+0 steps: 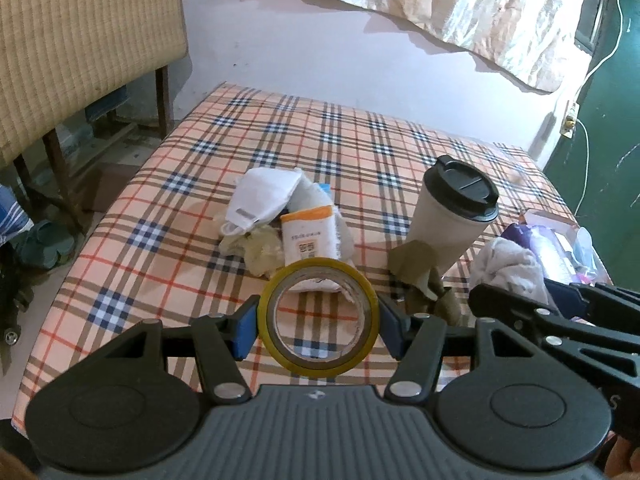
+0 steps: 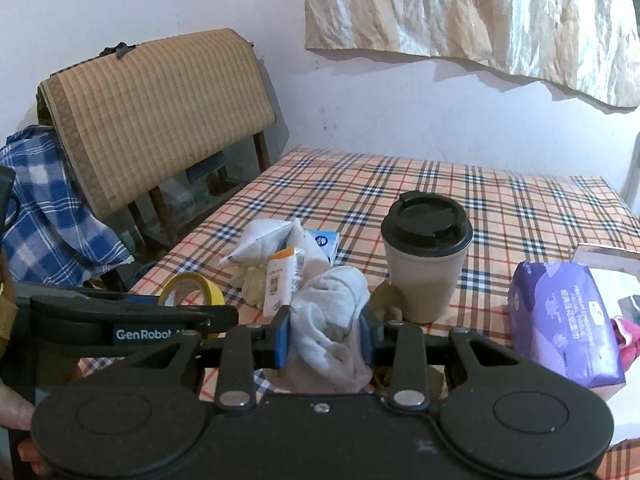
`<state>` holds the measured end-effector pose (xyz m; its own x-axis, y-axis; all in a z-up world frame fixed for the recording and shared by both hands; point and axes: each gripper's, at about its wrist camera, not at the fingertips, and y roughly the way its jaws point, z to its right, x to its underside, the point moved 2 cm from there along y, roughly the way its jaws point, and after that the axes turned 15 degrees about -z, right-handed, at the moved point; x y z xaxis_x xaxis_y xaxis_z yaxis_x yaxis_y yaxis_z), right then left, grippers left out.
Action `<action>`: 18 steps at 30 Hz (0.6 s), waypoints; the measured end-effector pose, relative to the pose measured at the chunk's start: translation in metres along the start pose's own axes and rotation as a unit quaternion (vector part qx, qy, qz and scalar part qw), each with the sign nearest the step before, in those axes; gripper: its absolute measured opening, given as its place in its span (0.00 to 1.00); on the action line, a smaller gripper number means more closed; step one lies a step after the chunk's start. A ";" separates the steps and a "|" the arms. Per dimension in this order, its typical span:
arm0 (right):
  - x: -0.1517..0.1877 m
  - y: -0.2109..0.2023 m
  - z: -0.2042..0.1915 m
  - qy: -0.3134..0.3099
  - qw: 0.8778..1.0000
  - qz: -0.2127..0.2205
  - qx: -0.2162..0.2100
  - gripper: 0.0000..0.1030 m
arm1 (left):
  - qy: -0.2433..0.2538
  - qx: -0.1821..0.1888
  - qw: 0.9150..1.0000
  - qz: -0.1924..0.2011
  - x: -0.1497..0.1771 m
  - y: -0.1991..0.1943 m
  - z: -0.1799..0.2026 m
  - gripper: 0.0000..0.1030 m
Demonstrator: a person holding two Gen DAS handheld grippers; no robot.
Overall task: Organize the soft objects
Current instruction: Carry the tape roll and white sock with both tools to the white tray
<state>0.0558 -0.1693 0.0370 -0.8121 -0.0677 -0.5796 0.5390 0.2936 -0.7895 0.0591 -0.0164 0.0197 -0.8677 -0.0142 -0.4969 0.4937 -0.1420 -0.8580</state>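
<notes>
- Your left gripper [image 1: 318, 326] points down at a slant, its blue pads [image 1: 245, 330] clamped on the sides of a roll of tape [image 1: 322, 320].
- Your right gripper [image 2: 325, 334] sits just beside it, tilted down too, jaws pinching a white cloth [image 2: 330, 320].

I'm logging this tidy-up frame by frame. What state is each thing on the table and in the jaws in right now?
Left gripper: shut on the tape roll.
Tape roll: held off the table.
Right gripper: shut on the white cloth.
White cloth: bunched, held.
Cup: upright, lid on.
Face mask: folded, on the pile.
Purple tissue pack: lying flat.
</notes>
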 end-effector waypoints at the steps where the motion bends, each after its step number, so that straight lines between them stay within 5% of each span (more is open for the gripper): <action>1: -0.001 -0.001 0.001 0.001 1.000 0.001 0.000 0.40 | 0.002 0.000 1.000 0.000 -0.001 0.000 0.001 0.60; 18: -0.012 -0.011 0.021 0.007 1.000 0.015 0.012 0.40 | 0.026 0.009 1.000 0.007 -0.015 0.002 0.026 0.60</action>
<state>0.0647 -0.1916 0.0482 -0.7982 -0.0447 -0.6008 0.5690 0.2714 -0.7762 0.0715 -0.0423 0.0292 -0.8565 0.0348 -0.5150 0.5040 -0.1595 -0.8489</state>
